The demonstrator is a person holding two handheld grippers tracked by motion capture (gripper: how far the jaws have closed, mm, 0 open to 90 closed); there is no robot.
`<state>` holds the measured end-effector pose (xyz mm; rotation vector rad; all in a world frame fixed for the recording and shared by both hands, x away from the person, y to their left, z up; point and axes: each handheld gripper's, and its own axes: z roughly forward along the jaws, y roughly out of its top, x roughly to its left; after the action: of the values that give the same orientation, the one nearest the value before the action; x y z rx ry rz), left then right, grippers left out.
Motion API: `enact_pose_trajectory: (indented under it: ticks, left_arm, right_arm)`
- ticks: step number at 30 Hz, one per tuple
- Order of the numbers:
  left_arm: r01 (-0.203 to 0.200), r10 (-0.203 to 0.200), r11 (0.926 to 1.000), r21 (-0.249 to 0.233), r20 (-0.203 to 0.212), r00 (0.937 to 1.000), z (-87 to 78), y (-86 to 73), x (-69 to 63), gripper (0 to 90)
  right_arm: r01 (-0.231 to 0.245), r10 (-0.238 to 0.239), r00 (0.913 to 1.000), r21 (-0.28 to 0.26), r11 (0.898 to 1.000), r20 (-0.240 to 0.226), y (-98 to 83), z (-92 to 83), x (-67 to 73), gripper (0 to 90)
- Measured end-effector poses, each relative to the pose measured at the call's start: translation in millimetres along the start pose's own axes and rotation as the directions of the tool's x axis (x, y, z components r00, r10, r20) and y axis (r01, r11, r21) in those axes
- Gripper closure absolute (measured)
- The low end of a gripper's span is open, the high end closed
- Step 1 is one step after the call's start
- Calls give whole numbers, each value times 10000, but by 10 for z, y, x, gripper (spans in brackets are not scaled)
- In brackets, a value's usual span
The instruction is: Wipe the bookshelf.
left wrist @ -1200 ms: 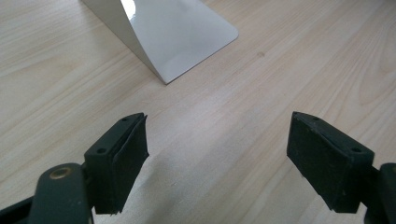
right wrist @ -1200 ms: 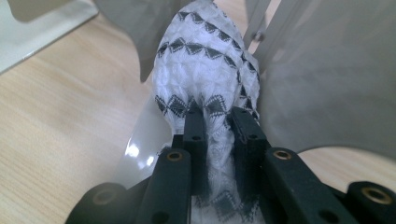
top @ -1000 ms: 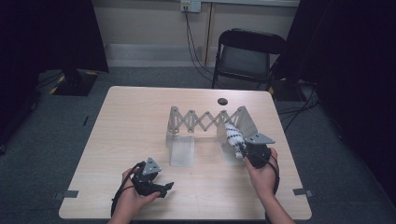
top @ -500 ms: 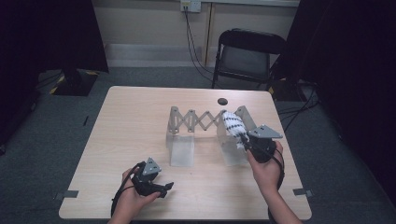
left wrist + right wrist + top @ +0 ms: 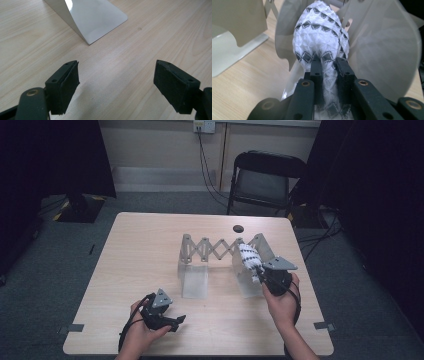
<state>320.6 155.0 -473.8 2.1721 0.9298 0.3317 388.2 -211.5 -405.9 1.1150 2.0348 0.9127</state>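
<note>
A white cloth with a black diamond pattern [image 5: 248, 257] bulges at the right end of a grey scissor-fold rack [image 5: 210, 249]. My right gripper [image 5: 257, 272] is shut on its near end. In the right gripper view the two black jaws pinch the cloth [image 5: 320, 30] at my right gripper [image 5: 329, 65], with translucent plastic panels [image 5: 382, 50] curving around it. My left gripper [image 5: 180, 322] rests low at the table's front left, open. Its jaws stand wide apart over bare wood in the left gripper view [image 5: 116, 82], with nothing between them.
The rack stands on two pale plastic feet; the left foot [image 5: 195, 280] lies just ahead of my left gripper [image 5: 92, 17]. A small black disc [image 5: 238, 228] lies near the table's far edge. A folding chair [image 5: 262, 180] stands behind the wooden table [image 5: 140, 250].
My right gripper has shifted slightly away from the person and to the right, carrying the patterned cloth closer against the rack's right end. The left gripper has stayed put.
</note>
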Motion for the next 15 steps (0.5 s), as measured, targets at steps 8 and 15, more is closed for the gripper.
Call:
enact_pose_trajectory:
  ticks: [8,15]
  left_arm:
    - [16,-16,10000,-29,16,10000,2,3,-10,203]
    - [-46,46,10000,8,1,10000,9,3,-11,203]
  right_arm:
    - [-108,111,9999,476,9988,-69,-269,88,3,776]
    - [-265,275,9995,525,9983,-179,-417,81,-10,776]
